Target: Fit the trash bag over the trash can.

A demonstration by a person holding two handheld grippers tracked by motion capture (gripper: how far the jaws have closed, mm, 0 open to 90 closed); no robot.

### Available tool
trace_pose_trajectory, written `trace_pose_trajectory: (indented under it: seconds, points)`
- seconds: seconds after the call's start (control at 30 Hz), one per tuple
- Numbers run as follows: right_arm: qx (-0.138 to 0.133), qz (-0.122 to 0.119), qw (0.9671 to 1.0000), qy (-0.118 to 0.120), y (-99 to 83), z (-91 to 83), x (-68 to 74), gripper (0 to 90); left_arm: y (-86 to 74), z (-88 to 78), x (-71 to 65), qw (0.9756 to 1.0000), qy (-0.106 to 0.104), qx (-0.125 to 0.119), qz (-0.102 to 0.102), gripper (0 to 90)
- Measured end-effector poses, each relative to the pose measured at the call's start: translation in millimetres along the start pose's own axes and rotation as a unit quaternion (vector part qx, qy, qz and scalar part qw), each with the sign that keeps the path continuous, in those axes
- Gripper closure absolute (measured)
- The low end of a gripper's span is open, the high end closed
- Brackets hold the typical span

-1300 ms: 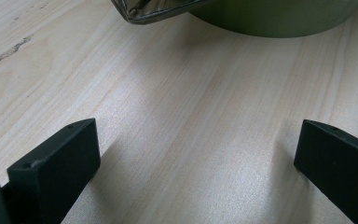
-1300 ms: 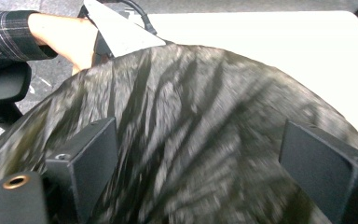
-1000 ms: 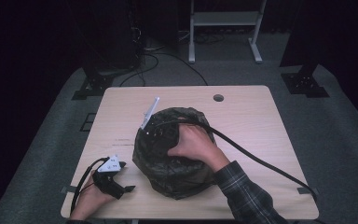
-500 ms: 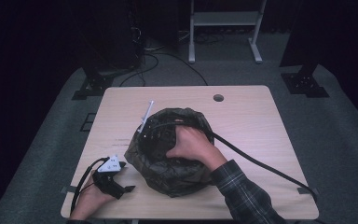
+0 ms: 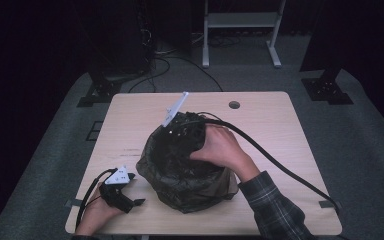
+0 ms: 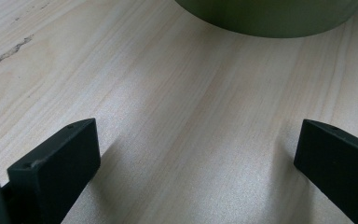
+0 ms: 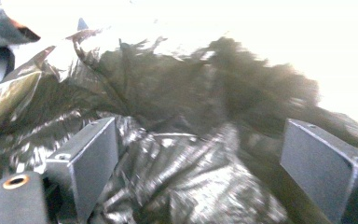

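Observation:
A round olive-green bin (image 6: 270, 18) lined with a crumpled black plastic bag (image 5: 180, 172) stands in the middle of the light wood table (image 5: 130, 125). My right gripper (image 5: 180, 137) reaches into the top of the bag with its grey plate tilted up. In the right gripper view its jaws (image 7: 200, 154) stand wide apart, with loose shiny bag film (image 7: 182, 182) lying between and beyond them, not pinched. My left gripper (image 5: 136, 189) rests on the table at the front left, pointing toward the bin. Its jaws (image 6: 196, 140) are open over bare wood.
A thick black cable (image 5: 280, 165) runs from the right gripper across the table to its front right corner. A round cable hole (image 5: 234, 105) sits near the far edge. A white stand (image 5: 240, 20) and floor cables lie beyond the table.
The right hand and gripper have risen and shifted toward the far right, and the top of the bag has been pulled up with them. The left gripper has stayed put.

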State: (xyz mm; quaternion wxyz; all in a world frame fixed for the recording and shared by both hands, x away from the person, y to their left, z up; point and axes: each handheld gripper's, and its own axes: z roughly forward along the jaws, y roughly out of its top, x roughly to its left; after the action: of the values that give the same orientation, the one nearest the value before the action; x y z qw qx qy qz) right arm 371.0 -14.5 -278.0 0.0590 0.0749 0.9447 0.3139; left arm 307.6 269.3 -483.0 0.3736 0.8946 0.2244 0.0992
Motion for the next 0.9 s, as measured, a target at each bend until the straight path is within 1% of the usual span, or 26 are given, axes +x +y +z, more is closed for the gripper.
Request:
trace_pose_trajectory:
  seconds: [0.07,0.1,0.13,0.17,0.2,0.27,0.3,0.37,0.4,0.43,0.53,0.63,0.77,0.9]
  points:
    - [-0.013,0.003,0.9999,-0.008,-6.0,-11.4,-2.1,10.3,0.0,0.0,0.0,1.0,0.0,0.0,0.0,0.0]
    - [-0.025,0.008,0.9996,-0.014,-9.3,-17.7,-1.9,10.3,0.0,0.0,0.0,1.0,0.0,0.0,0.0,0.0]
    - [-0.041,0.012,0.9991,-0.008,-14.0,-25.3,-3.6,10.3,0.0,0.0,0.1,1.0,0.0,0.0,0.0,0.0]
    - [-0.046,0.014,0.9988,-0.008,-16.5,-29.2,-4.4,10.3,0.0,0.0,0.1,1.0,0.001,0.0,0.0,0.0]
    - [-0.052,0.012,0.9984,-0.016,-20.2,-34.2,-4.4,10.3,0.0,0.0,0.0,1.0,0.0,0.0,0.0,0.0]
    - [-0.066,0.018,0.9975,-0.018,-28.8,-44.3,-5.6,10.3,0.0,0.0,0.0,1.0,0.0,0.0,0.0,0.0]
    - [-0.067,0.019,0.9972,-0.026,-32.4,-48.5,-4.7,10.3,0.0,0.0,0.0,1.0,0.0,0.0,0.0,0.0]
    - [-0.078,0.022,0.9962,-0.032,-40.5,-56.6,-4.4,10.3,0.0,0.0,0.0,1.0,0.0,0.0,0.0,0.0]
    - [-0.079,0.024,0.996,-0.035,-43.3,-59.3,-3.9,10.3,0.0,0.0,0.1,1.0,0.0,0.0,0.0,0.0]
    - [-0.089,0.025,0.9949,-0.038,-48.4,-63.6,-2.7,10.3,0.0,-0.1,0.0,1.0,0.0,0.0,0.0,0.0]
    - [-0.109,0.031,0.9931,-0.033,-58.6,-70.6,-1.0,10.3,0.0,-0.1,0.0,1.0,0.0,0.0,0.0,0.0]
    - [-0.119,0.033,0.9915,-0.041,-68.9,-75.8,1.9,10.3,0.0,-0.1,0.0,1.0,0.0,0.0,0.001,0.0]
    - [-0.136,0.046,0.9883,-0.051,-87.8,-86.0,6.0,10.3,0.0,-0.1,0.0,1.0,0.0,0.0,0.0,0.0]
    - [-0.145,0.056,0.9863,-0.056,-105.8,-94.2,11.7,10.3,0.0,-0.1,0.0,1.0,0.0,0.0,0.001,0.0]
